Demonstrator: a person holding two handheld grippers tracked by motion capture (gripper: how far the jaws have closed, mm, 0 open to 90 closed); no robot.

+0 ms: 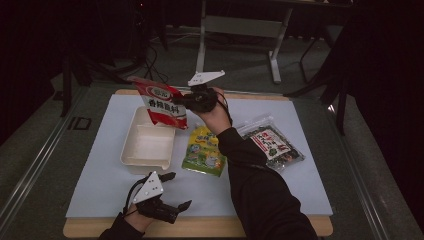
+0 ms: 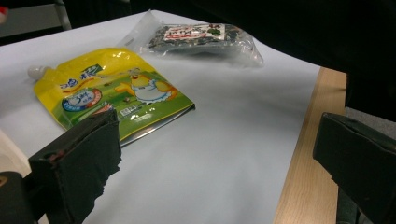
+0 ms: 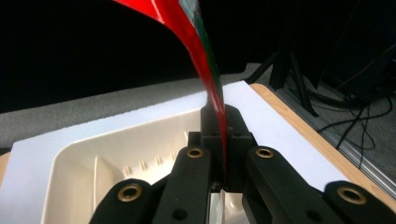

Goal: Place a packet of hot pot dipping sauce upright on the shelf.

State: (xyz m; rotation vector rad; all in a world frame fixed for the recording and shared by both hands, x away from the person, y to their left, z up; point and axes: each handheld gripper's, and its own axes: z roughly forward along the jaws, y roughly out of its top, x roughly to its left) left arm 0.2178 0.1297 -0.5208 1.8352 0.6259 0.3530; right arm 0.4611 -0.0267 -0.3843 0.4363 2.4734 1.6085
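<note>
My right gripper point(image 1: 192, 100) is shut on the edge of a red and white packet point(image 1: 161, 101), held in the air over the far end of the cream tray point(image 1: 131, 151). In the right gripper view the red packet point(image 3: 205, 60) curves up from between the closed jaws, with the tray point(image 3: 70, 163) below. My left gripper point(image 1: 176, 191) rests near the table's front edge with its jaws wide apart and nothing between them. Its own view looks across the white mat at a yellow pouch point(image 2: 112, 93) and a clear bag of dark seaweed point(image 2: 201, 37).
The yellow pouch point(image 1: 204, 150) lies right of the tray and the seaweed bag point(image 1: 272, 142) further right, under my right forearm's side. A white mat point(image 1: 100, 180) covers the wooden table point(image 1: 200, 227). Desk legs point(image 1: 275, 55) and cables stand beyond the table.
</note>
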